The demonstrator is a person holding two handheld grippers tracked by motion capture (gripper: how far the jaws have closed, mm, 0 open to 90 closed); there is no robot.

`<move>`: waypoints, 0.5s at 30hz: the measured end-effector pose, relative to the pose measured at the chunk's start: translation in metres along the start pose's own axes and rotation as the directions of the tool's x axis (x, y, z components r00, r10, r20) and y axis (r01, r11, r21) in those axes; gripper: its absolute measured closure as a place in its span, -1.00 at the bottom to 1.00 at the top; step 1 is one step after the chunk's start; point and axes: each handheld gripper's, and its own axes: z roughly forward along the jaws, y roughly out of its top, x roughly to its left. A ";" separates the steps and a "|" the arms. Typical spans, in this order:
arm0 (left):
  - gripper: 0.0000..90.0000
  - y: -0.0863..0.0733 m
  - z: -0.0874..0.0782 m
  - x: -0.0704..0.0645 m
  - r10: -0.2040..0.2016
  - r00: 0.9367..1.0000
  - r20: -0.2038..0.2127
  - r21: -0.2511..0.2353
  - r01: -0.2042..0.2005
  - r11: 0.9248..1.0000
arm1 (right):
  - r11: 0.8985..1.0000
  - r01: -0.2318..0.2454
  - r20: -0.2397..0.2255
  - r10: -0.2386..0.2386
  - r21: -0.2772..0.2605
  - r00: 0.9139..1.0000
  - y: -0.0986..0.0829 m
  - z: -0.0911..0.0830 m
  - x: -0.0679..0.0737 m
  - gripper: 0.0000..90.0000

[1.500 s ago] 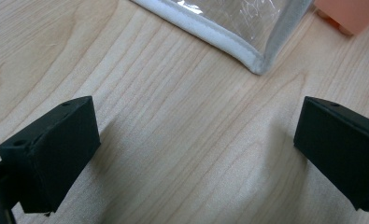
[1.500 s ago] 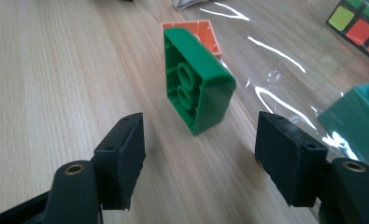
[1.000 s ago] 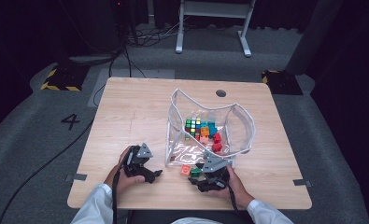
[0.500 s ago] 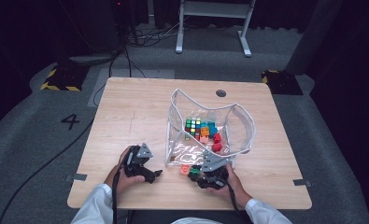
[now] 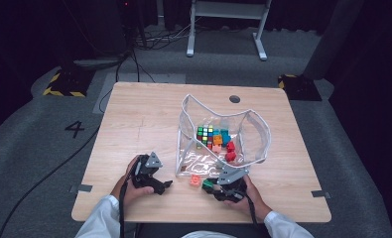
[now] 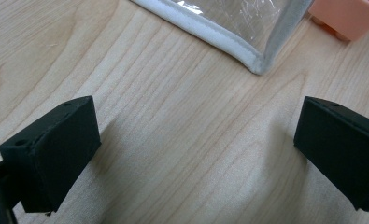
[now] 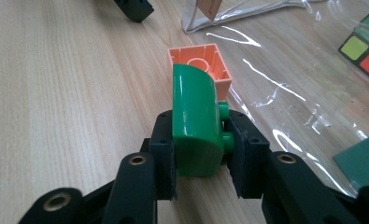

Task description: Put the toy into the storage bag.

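My right gripper (image 7: 198, 135) is shut on a green brick (image 7: 195, 122) with a rounded top, held just above the table. An orange brick (image 7: 200, 63) lies hollow side up right in front of it, touching the green brick's far end. In the high view the right gripper (image 5: 214, 188) sits near the front edge with the green brick (image 5: 207, 185) beside the orange brick (image 5: 195, 180). My left gripper (image 6: 196, 140) stands open over bare wood, close to a corner of the clear bag (image 6: 256, 65). In the high view the left gripper (image 5: 163, 187) rests left of the bricks.
The clear bag with white trim (image 5: 260, 124) stands open at the table's middle, holding a colour cube (image 5: 205, 134) and several coloured bricks. Its clear flap (image 7: 285, 70) lies on the wood by my right gripper. A dark round hole (image 5: 234, 99) marks the table's far side.
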 end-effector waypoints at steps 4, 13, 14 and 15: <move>-0.99 0.000 0.000 0.000 -0.002 1.000 -0.001 0.000 0.002 1.000 | 1.000 0.030 -0.010 -0.030 0.002 1.000 -0.003 -0.008 -0.001 0.48; -0.99 -0.001 0.000 -0.001 -0.008 1.000 0.000 -0.002 0.008 1.000 | 0.998 0.010 -0.010 -0.009 0.056 1.000 -0.022 -0.029 -0.003 0.48; -0.99 -0.001 0.000 -0.001 -0.009 1.000 0.000 -0.003 0.009 1.000 | 0.998 0.006 -0.015 -0.005 0.058 1.000 -0.024 -0.031 -0.004 0.48; -0.99 -0.001 0.000 -0.001 -0.012 1.000 0.002 0.002 0.012 1.000 | 0.998 0.007 -0.018 -0.006 0.062 1.000 -0.027 -0.034 -0.005 0.48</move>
